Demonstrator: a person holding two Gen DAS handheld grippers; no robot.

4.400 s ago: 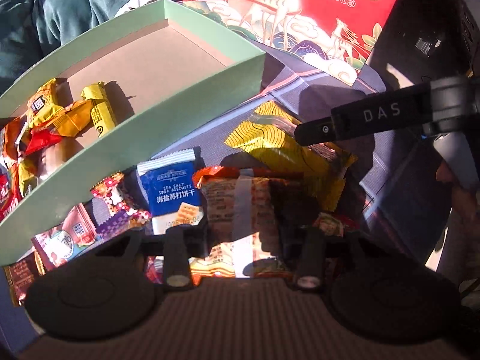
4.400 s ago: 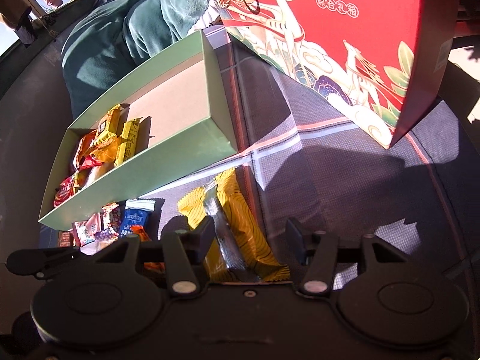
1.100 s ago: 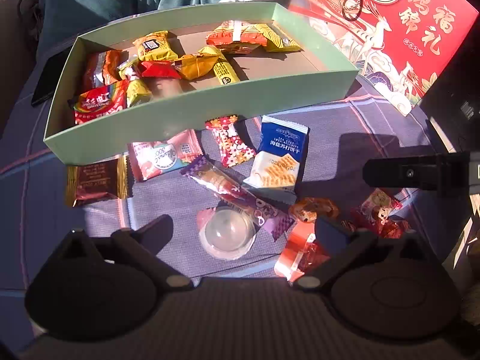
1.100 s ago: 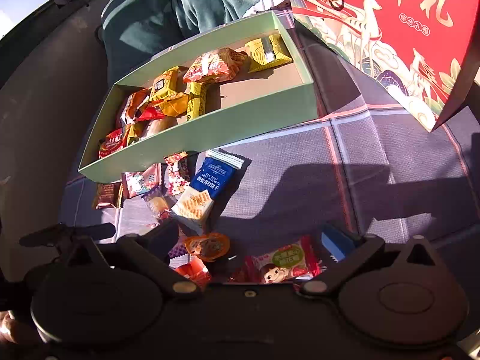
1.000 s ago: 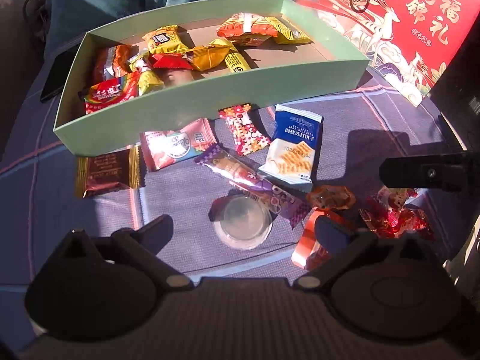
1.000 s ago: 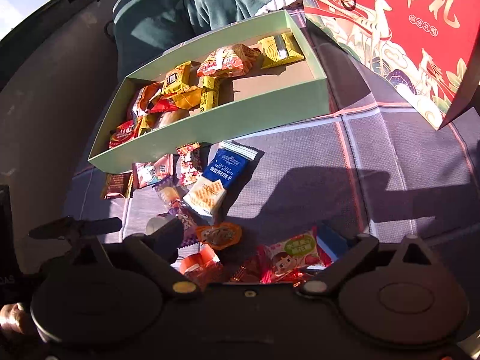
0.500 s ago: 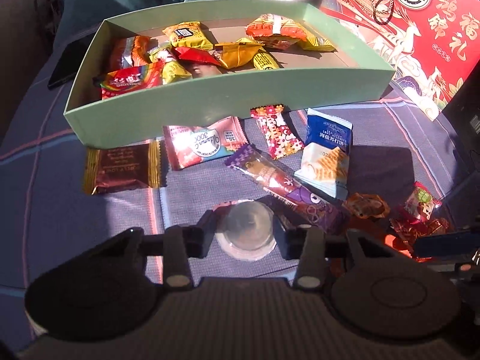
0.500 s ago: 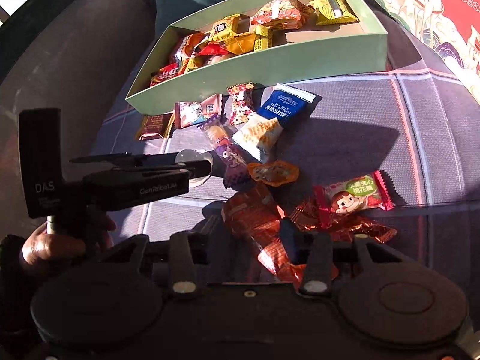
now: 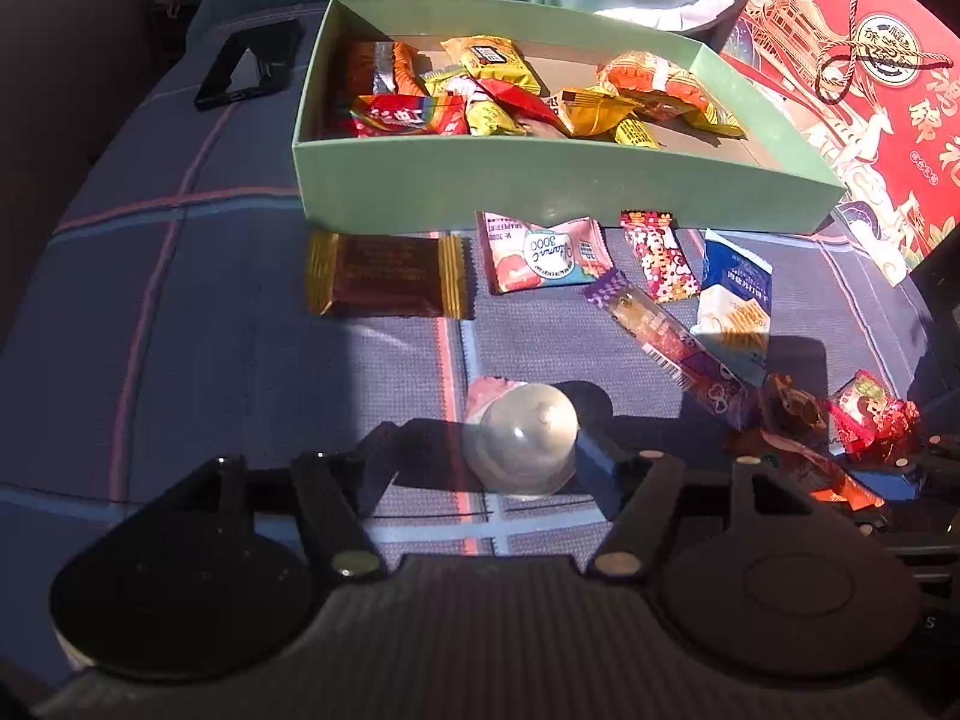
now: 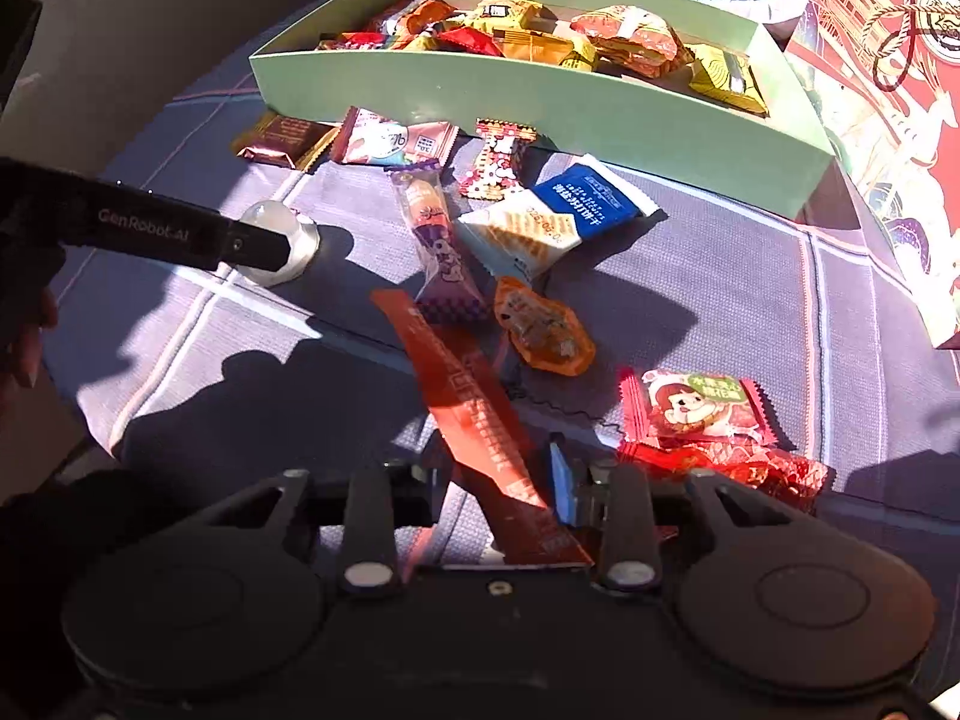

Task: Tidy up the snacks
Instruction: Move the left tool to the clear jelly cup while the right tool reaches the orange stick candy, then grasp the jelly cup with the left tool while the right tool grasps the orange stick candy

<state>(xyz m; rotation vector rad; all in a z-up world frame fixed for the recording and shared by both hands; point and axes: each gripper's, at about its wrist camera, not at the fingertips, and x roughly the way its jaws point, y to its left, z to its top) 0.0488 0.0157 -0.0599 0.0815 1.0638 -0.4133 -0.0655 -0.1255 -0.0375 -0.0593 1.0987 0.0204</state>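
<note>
A green box [image 9: 480,192] at the back holds several wrapped snacks; it also shows in the right wrist view [image 10: 540,114]. Loose snacks lie on the blue plaid cloth in front of it. My left gripper [image 9: 486,462] is shut on a clear jelly cup [image 9: 522,438], lifted slightly off the cloth; the cup also shows in the right wrist view [image 10: 288,240]. My right gripper [image 10: 498,480] is shut on a long orange-red snack stick [image 10: 468,408], tilted up from the cloth.
On the cloth lie a brown bar [image 9: 384,276], a pink packet [image 9: 540,252], a blue biscuit pack [image 10: 552,216], a purple stick [image 10: 438,246], an orange jelly [image 10: 546,330] and red candies [image 10: 708,420]. A red gift bag [image 9: 870,96] stands right; a phone [image 9: 249,63] lies back left.
Both grippers closed from wide open: the left onto the jelly cup, the right onto the orange-red stick. Both now hold their snacks raised slightly off the cloth.
</note>
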